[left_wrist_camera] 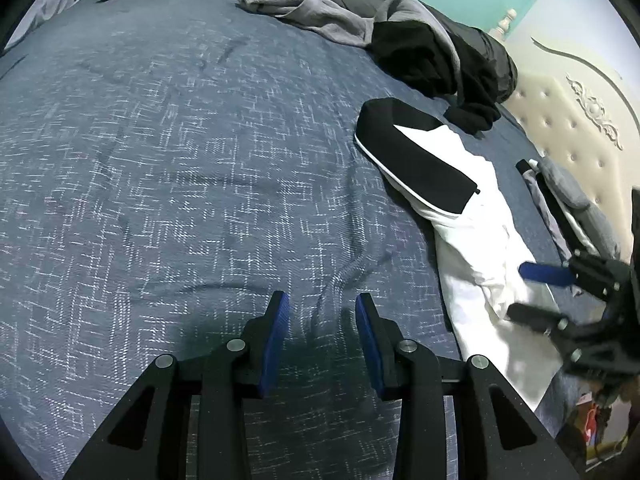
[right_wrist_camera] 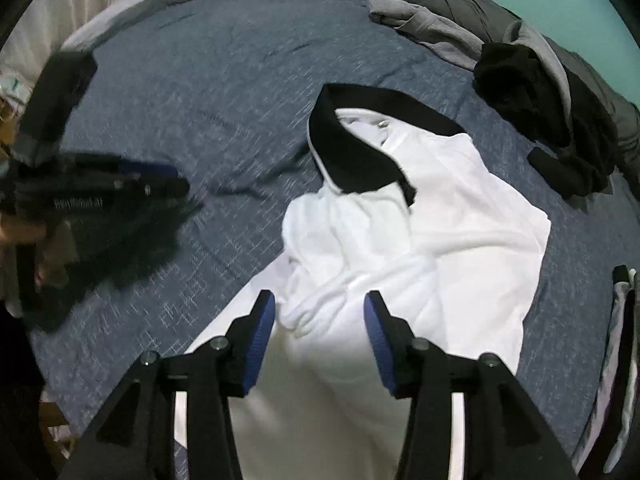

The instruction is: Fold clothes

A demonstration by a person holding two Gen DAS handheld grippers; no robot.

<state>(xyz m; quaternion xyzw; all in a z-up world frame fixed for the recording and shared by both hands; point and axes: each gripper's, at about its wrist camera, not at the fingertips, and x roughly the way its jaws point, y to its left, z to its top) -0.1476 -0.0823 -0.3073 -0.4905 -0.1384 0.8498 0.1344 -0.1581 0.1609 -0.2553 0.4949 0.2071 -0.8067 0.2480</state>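
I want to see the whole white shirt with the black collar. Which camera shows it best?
The right wrist view: the white shirt fills the middle, crumpled on the bed. The left wrist view shows it only squeezed at the right edge.

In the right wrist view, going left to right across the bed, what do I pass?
Left tongs → white garment with black collar → black clothes pile
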